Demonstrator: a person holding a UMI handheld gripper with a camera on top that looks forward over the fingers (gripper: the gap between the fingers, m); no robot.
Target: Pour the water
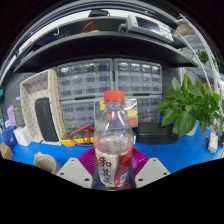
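A blue desk (175,152) runs back to drawer cabinets (110,80), a plant (190,105) beside them. The gripper (112,172) appears clenched on an upright red-capped bottle (113,140), with clutter near its far side.

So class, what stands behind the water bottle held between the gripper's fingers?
Behind the bottle, gripped by the gripper, stand clear drawer cabinets on the blue table, with a potted plant alongside. The bottle covers whatever lies directly behind it.
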